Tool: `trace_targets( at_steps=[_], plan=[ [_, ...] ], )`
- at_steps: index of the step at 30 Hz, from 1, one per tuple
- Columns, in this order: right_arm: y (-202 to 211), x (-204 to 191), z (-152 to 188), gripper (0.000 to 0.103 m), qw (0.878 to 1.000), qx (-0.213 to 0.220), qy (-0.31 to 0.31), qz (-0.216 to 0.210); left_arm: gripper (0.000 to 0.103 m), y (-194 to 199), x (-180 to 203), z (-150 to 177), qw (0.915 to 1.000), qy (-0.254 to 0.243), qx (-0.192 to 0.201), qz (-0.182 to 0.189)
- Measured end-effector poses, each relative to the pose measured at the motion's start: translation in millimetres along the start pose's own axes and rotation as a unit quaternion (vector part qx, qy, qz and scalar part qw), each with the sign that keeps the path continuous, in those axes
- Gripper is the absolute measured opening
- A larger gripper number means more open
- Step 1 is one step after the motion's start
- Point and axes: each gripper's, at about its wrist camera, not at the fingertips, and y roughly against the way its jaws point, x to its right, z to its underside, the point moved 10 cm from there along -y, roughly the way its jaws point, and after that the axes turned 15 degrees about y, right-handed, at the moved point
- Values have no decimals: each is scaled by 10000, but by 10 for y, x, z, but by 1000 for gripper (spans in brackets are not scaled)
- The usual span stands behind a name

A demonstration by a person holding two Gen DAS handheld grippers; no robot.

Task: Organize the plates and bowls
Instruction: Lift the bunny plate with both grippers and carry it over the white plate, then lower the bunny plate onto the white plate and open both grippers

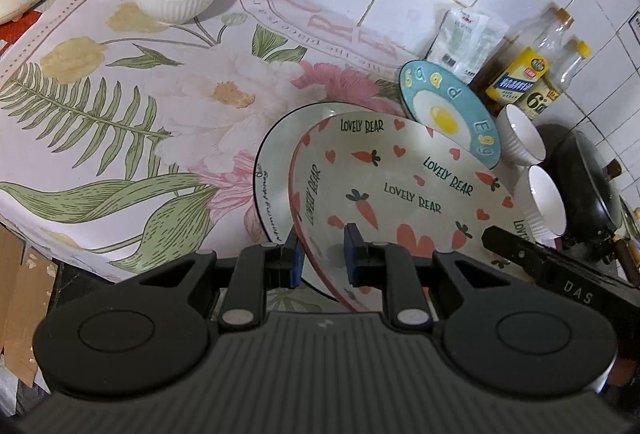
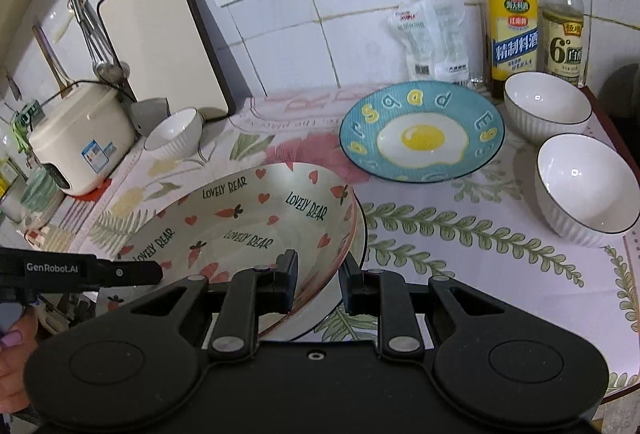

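Both grippers pinch the carrot plate's rim.
Your left gripper (image 1: 320,254) and right gripper (image 2: 318,280) clamp opposite edges of the carrot plate (image 2: 240,222), steadying it over the black-rimmed plate (image 1: 272,162) for stacking.

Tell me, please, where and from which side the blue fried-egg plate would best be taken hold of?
Grip the blue egg plate by its near rim, coming in low from the front. It lies flat on the floral cloth, its shallow rim flares upward, and bowls and bottles crowd its right and far sides.
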Motion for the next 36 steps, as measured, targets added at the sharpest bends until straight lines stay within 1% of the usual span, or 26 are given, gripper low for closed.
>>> trace_targets(
  at_steps=[13,22,27,36],
  plan=[
    [-279,-27,187,27,9996,-264,-67,-45,18,-249,-196,48,9995,146,-202,-205],
    [-364,-26,198,27,9994,-357,21,4,18,-320,-222,22,9992,139,-266,-260],
    [-438,-33,165,27,9991,-393,124,-3,19,-352,-235,-36,9989,114,-250,-373],
    [-560,-57,54,27,9986,-438,283,18,19,-437,-282,-163,9971,343,-432,-527]
  ],
)
